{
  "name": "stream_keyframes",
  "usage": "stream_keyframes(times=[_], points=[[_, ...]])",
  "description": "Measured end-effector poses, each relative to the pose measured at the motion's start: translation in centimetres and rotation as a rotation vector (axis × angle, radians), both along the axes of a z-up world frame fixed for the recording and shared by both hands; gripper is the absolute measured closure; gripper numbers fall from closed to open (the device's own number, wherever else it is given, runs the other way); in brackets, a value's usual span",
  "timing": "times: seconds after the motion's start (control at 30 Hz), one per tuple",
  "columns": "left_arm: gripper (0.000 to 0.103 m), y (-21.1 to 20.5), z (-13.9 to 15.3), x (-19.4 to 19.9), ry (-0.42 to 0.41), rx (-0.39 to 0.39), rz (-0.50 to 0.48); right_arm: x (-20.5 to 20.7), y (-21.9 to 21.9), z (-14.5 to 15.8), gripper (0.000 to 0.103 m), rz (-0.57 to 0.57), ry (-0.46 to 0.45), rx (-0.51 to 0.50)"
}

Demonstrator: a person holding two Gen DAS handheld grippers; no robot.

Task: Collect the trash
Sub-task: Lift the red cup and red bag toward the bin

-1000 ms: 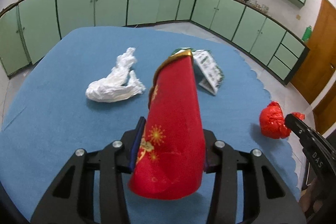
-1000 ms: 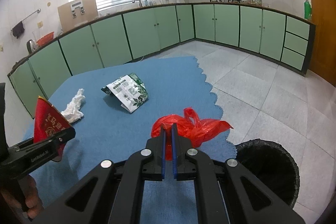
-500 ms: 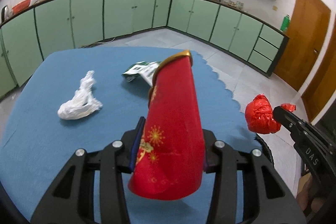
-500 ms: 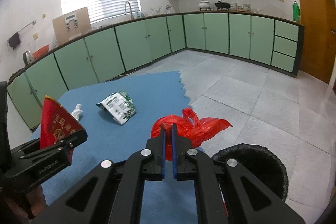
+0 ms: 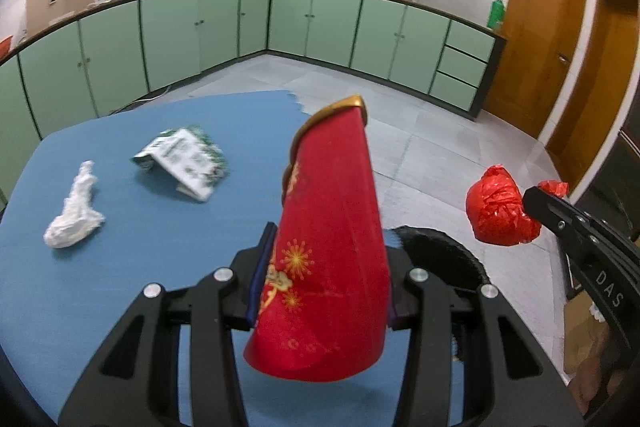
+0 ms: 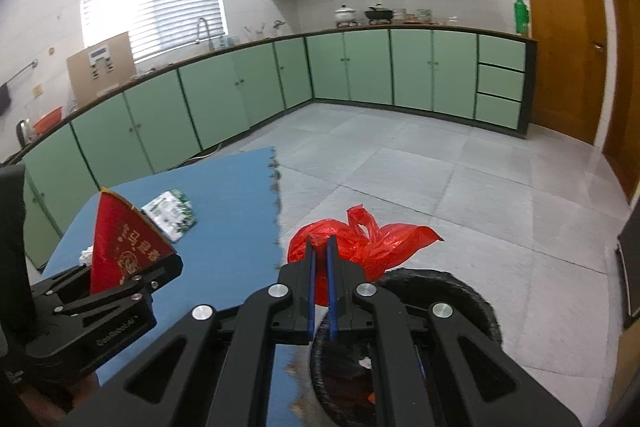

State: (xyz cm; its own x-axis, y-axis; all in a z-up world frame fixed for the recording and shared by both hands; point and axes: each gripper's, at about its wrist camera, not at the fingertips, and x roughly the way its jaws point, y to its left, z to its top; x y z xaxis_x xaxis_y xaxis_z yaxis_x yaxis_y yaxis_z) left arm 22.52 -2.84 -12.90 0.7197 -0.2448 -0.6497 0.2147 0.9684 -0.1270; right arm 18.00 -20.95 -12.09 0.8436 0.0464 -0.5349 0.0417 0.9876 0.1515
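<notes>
Left tool (image 5: 324, 291) tilted downward over the blue desk (image 5: 120, 259), clamping red packet (image 5: 328, 251). Right tool (image 6: 320, 291) pinching red plastic bag (image 6: 360, 247) above black bin (image 6: 460, 291).

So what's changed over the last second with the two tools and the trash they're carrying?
Both tools swung off the blue table toward the black bin: the right tool carried the red plastic bag over its rim, and the left tool followed with the red packet. Both grips are unchanged. The white tissue and green-white packet stayed put.
</notes>
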Motion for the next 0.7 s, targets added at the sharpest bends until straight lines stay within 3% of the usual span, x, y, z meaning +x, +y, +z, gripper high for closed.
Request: stream_keyframes(times=[0.7], points=[[0.061,-14.2,-2.8,1.9,0.007,-0.014,-0.250,-2.8,-11.6,-2.1,0.098,-0.181,0.040,0.000]])
